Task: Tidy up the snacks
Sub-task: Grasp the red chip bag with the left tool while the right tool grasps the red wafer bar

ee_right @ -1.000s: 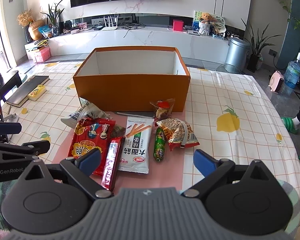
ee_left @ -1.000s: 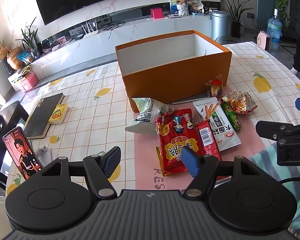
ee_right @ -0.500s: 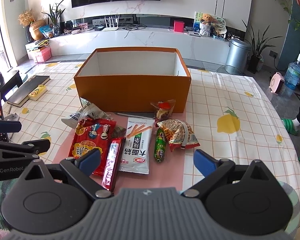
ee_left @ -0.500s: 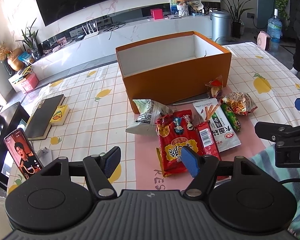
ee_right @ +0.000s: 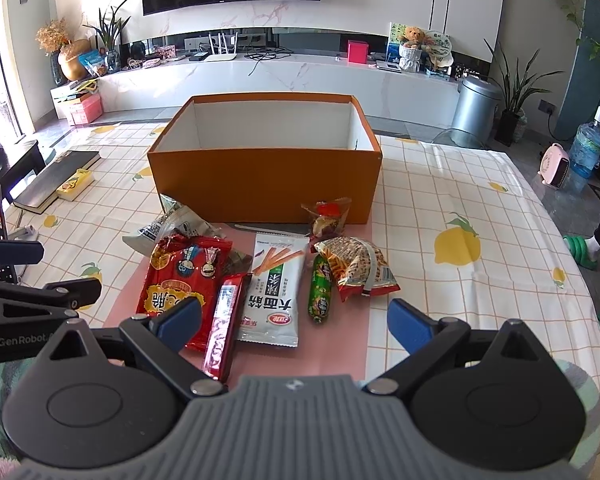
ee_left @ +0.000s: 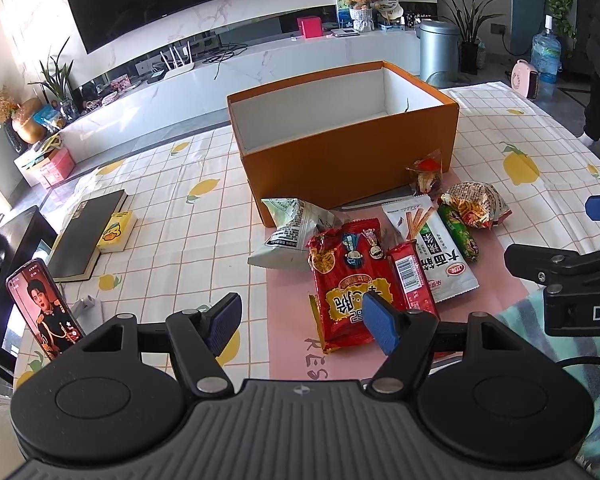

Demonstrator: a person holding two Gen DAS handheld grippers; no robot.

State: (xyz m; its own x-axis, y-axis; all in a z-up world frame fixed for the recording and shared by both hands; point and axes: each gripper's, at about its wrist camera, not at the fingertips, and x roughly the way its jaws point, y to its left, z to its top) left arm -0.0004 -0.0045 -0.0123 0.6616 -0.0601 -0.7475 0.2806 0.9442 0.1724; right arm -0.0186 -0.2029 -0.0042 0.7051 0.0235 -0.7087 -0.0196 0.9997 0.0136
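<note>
Snack packets lie clustered on pink mat, counter, just before orange box [ee_right: 260, 184], box unfilled. Left gripper [ee_left: 300, 320] and right gripper [ee_right: 296, 320] both spread wide, holding nothing. Big red bag [ee_right: 180, 276]: light, crinkly, slippery foil, likely crushable; pinch at sealed edge. Green sausage stick [ee_right: 320, 288]: firm, rounded, may roll; grip across middle.
</note>
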